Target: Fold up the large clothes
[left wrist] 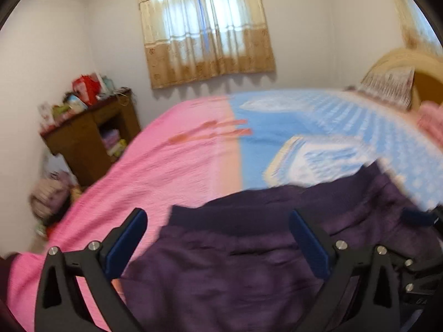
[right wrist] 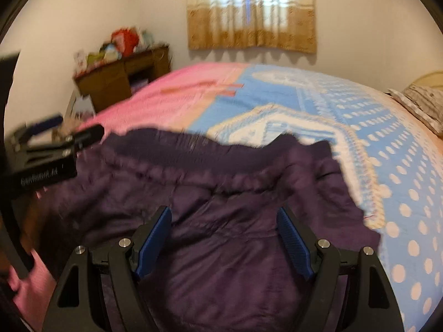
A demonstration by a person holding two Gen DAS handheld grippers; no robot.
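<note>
Legible text, one item: white lettering printed along the black side plate of the left gripper (right wrist: 69,132), seen at the left edge of the right wrist view. Blur smears the characters; the word seems to begin "Gen" and run on to something like "Robot", with a short ending that cannot be made out. A second, fainter mark, two pale characters that cannot be read, sits on the black body of the right gripper (left wrist: 423,218) at the lower right edge of the left wrist view.

Both wrist views look down-forward, close over the purple garment (left wrist: 235,262); both share bed (right wrist: 401,179), curtained window (left wrist: 205,30).
</note>
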